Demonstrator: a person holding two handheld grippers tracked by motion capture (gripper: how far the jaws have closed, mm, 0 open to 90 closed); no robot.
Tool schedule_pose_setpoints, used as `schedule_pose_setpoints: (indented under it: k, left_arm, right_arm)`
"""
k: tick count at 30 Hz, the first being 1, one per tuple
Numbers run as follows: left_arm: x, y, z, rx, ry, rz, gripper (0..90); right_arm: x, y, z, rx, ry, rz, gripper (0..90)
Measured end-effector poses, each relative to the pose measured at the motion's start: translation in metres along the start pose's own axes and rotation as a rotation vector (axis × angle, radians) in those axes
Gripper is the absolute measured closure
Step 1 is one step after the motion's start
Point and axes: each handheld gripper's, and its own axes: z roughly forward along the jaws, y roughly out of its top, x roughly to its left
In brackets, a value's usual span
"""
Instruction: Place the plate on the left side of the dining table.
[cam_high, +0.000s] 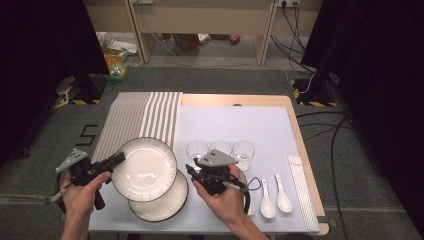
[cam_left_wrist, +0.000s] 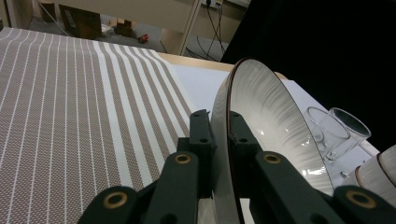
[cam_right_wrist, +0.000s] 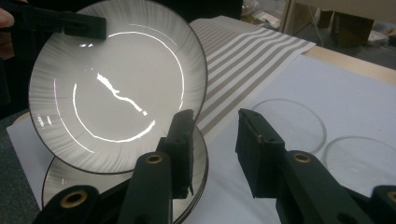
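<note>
A wooden-edged table (cam_high: 260, 100) stands on grey carpet with dark curtains at either side, most of its top covered by a pale sheet (cam_high: 235, 125) and its far left corner by a striped brown-and-white cloth (cam_high: 142, 116). Cables trail across the floor behind.

The left gripper (cam_high: 119, 159) is clamped on the rim of a white ribbed plate (cam_high: 145, 169) with a thin dark edge — in the left gripper view the rim runs straight down between the two black jaws, which press on it from both sides (cam_left_wrist: 219, 140). The plate is lifted clear and tilted, its near-left edge in the grip, and it hangs partly over a second plate (cam_high: 167, 205) of the same kind that lies flat on the sheet near the front edge of the table.

The right gripper (cam_high: 192, 172) sits just right of the two plates, jaws parted with nothing between them; in the right gripper view the gap (cam_right_wrist: 215, 154) shows only bare sheet, and the lifted plate (cam_right_wrist: 116, 84) fills the upper left.

Beyond the right gripper, three clear glasses (cam_high: 221, 149) stand in a row. To the right lie two white ceramic spoons (cam_high: 275, 197) side by side, and farther right a bundle of pale chopsticks (cam_high: 302, 192) along the table's edge.
</note>
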Motion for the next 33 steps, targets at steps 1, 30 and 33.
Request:
schedule_pose_setpoints:
  k: [1, 30, 33]
  left_arm:
    - [0.0, 0.0, 0.0, -0.004, -0.001, -0.002, 83.0]
    - [0.018, 0.019, 0.007, -0.068, 0.012, -0.051, 83.1]
    - [0.021, 0.02, 0.009, -0.065, 0.013, -0.066, 83.1]
  right_arm:
    - [-0.001, 0.0, -0.001, -0.009, -0.005, -0.002, 66.5]
    - [-0.031, -0.003, -0.024, -0.099, -0.073, 0.024, 64.9]
    - [-0.034, -0.004, -0.026, -0.108, -0.081, 0.015, 64.7]
